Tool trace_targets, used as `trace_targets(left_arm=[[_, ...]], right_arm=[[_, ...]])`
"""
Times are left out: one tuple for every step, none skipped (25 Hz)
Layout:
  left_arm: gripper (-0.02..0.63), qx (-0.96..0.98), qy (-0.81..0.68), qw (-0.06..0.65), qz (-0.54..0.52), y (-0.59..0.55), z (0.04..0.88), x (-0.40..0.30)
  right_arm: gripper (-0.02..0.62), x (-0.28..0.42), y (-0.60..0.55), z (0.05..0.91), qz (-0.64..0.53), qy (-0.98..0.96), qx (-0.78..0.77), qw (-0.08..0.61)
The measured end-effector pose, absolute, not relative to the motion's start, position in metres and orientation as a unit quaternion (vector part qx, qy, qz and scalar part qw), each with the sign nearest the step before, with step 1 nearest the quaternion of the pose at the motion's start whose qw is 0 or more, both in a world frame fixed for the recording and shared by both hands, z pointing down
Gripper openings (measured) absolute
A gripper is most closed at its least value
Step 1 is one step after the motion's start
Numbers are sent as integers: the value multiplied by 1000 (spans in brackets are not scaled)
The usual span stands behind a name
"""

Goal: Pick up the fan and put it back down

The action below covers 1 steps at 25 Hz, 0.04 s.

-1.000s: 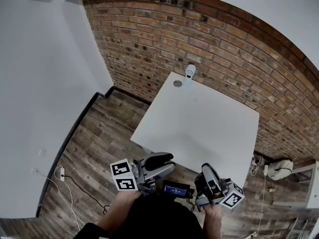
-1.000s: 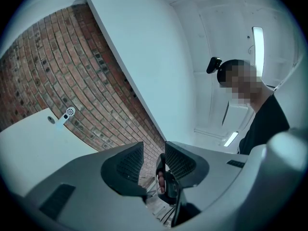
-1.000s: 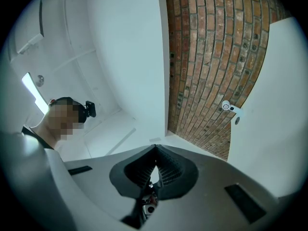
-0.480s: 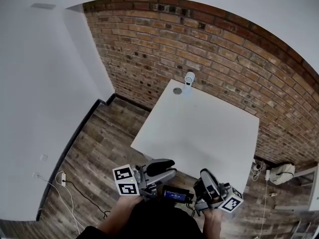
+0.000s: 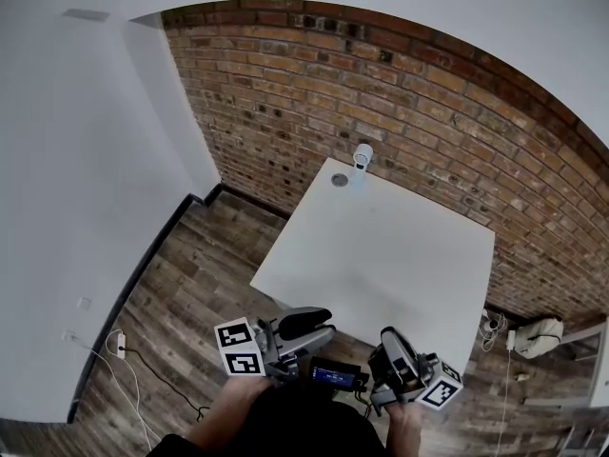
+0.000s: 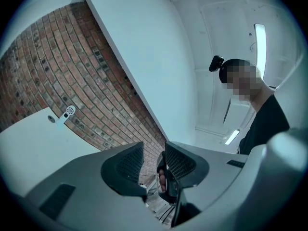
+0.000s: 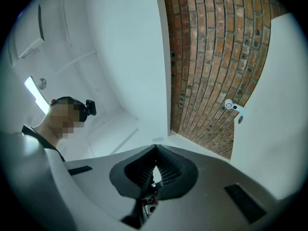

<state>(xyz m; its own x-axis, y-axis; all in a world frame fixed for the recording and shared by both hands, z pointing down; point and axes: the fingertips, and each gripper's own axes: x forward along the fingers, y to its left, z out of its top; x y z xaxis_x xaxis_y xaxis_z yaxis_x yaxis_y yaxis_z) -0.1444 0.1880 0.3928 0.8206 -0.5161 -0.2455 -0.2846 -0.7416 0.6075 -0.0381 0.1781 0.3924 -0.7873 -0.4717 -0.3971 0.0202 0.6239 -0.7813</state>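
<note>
A small white fan stands upright at the far edge of the white table, close to the brick wall. It shows tiny and distant in the left gripper view and in the right gripper view. Both grippers are held close to the person's body, short of the table's near edge and far from the fan. My left gripper is open, with a gap and nothing between its jaws. My right gripper is shut and empty.
A round cable hole lies in the tabletop beside the fan. The brick wall backs the table. Cables and a wall plug lie on the wooden floor at left. A white bag sits at right.
The head view has tipped slightly, so the table and fan sit a little lower in the picture. Both grippers keep their places, and their jaws are unchanged.
</note>
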Motion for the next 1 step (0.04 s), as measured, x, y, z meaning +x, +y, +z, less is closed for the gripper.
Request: trace_targets(left_arm=[[153, 910, -221, 285, -204, 188, 393, -145]], right_arm=[[6, -38, 179, 393, -413, 850, -132, 298]])
